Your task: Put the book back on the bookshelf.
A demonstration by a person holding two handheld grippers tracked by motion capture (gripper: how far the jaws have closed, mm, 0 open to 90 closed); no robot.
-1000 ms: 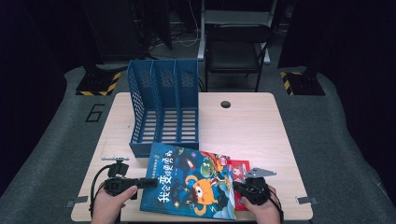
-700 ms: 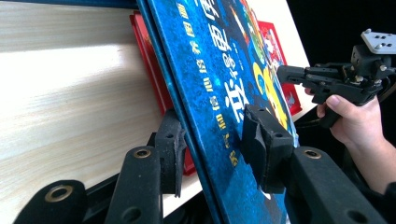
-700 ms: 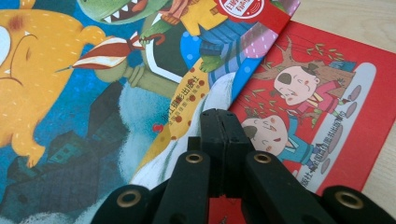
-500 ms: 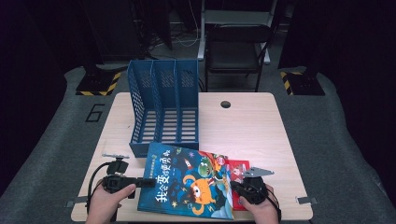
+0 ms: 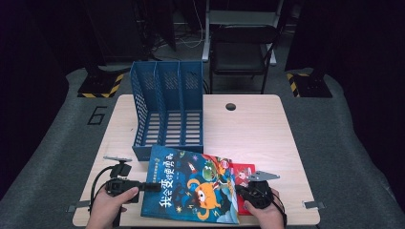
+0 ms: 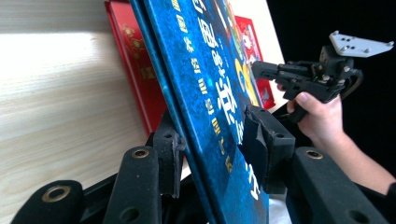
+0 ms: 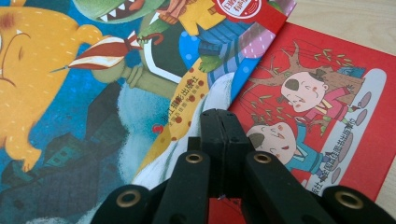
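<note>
I hold two claws at the near edge of the table [image 5: 248, 124]; the landmark for all positions below is the blue book [image 5: 191, 183].

Left claw [image 5: 152, 187]: it sits at the book's left edge. In the left gripper view the jaws straddle that edge, one under the cover and one over it. The lower pad touches or nearly touches the underside. A gap shows between the upper pad and the cover, so I read the jaws as parted around the book, not clamped. The jaws have just been opening, with the book between them.

Right claw [image 7: 219, 123]: it sits at the book's right edge, jaws pressed together with nothing between them. The tips rest at the seam where the book overlaps the red book [image 7: 327, 126].

Book position: flat on the table, on top of the red book, which protrudes to its right. The rack [image 5: 168, 109] stands just behind the book, its three slots open upward.

Governing relation: the book's long axis runs from me toward the rack. The left claw enters across that axis, from the left side. The left claw is the nearer one for any lift, and my judgement is that it must close first.
</note>
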